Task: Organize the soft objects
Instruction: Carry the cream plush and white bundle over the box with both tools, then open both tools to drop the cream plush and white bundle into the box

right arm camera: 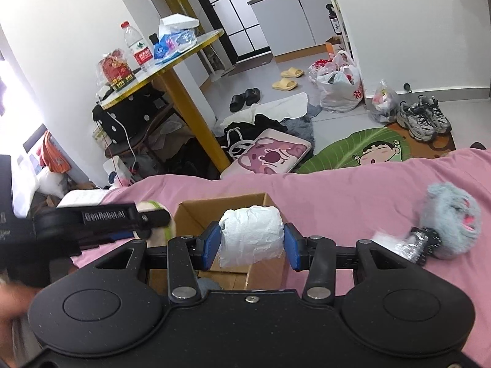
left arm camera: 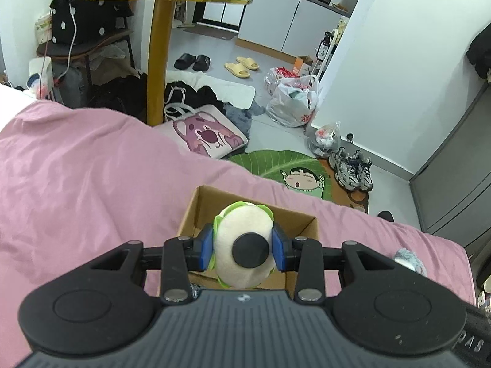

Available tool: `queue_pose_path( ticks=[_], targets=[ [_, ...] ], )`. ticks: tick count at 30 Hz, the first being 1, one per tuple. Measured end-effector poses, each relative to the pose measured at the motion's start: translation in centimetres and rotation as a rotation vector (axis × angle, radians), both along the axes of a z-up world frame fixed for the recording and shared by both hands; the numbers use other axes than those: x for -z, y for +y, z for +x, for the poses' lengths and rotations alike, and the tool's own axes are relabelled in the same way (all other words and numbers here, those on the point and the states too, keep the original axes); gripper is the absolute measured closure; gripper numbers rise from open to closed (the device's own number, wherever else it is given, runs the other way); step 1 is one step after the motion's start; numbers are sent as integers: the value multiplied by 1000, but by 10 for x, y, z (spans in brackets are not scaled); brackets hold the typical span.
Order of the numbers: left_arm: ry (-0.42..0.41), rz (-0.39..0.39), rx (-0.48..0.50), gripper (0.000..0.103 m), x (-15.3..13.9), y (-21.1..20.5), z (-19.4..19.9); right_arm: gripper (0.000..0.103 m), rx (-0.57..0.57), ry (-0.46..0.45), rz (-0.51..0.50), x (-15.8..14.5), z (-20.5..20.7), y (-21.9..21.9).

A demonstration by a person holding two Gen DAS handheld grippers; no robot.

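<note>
My left gripper (left arm camera: 242, 247) pinches a cream plush toy (left arm camera: 242, 245) w/ green trim & a black disc, held over the open cardboard box (left arm camera: 302, 224) on the pink bedspread (left arm camera: 92, 184). My right gripper (right arm camera: 251, 247) squeezes a white crinkled soft bundle (right arm camera: 251, 234) above that box (right arm camera: 196, 211), near the bed's floor-side edge. A grey fluffy toy (right arm camera: 451, 224) lies on the bedspread, right of the box

My left gripper (left arm camera: 242, 247) clamped, pads pressing soft load both sides. My right gripper (right arm camera: 251, 243) likewise clamped. Left gripper ahead-left of right one.
</note>
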State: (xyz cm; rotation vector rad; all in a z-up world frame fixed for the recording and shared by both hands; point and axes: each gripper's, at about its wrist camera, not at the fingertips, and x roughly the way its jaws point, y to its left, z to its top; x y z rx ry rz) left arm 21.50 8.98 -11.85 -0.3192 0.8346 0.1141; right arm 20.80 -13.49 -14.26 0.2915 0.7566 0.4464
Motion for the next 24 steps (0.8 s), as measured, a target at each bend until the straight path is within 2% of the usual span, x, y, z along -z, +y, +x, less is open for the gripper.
queue_pose_path(
  ticks=[7,11,13,19,24],
  targets=[
    [56,-84,-5,65,24,20,12,59,-12,24,-27,10,17,23],
    [56,-40,1,65,29,21,18,59,-15,6,-70,11,22,34],
    [73,-65,0,65,35,25,21,59,-23,5,-76,12,25,40],
    [87,-44,-20,62,41,30,28,59,-54,12,-72,15,31,55],
    [101,-76,-21,60,43,33,30,59,-62,26,-70,17,35,62]
  ],
)
